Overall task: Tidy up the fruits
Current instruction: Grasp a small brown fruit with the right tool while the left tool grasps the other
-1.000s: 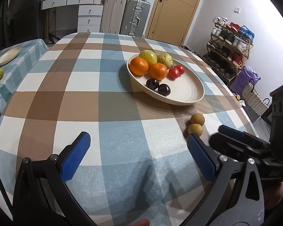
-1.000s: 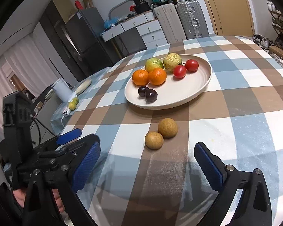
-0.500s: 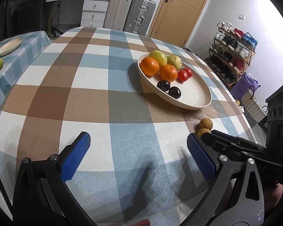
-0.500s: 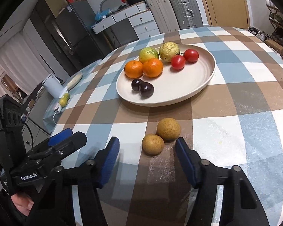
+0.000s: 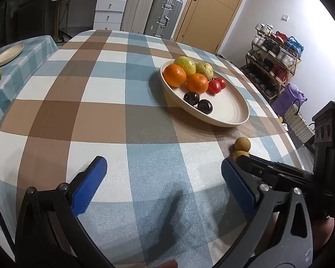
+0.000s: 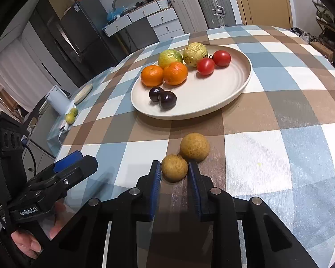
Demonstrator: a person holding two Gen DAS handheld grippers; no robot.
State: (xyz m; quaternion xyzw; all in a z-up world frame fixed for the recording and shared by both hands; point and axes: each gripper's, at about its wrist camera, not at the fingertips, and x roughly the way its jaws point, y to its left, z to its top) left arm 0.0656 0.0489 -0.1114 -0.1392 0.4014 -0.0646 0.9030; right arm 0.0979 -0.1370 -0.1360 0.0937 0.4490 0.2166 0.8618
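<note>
1. Checked cloth covers the counter (image 6: 268, 111), and the plate (image 6: 239, 89) of paired fruit sits beyond two tan fruits lying loose on it.
2. Right claw (image 6: 174, 174), its jaws just closed, pinches the nearer tan fruit (image 6: 174, 167); left claw (image 5: 165, 178) hangs wide and empty.
3. Risk: the round, matte, speckled fruit could squirt from the pads, or nudge its touching twin (image 6: 194, 147) rolling.

Worktop (image 6: 279, 102) cloth woven, matt, checked. Plate (image 6: 243, 84) smooth, satin, ceramic-looking. Tomatoes (image 6: 214, 62) glossy; plums (image 6: 163, 97) shiny; oranges (image 6: 164, 74) pebbled. Brown fruit (image 6: 174, 167) dull, speckled, rough. Hand-held gripper pads (image 6: 155, 185) ribbed blue rubber-like; frame matt black plastic.
</note>
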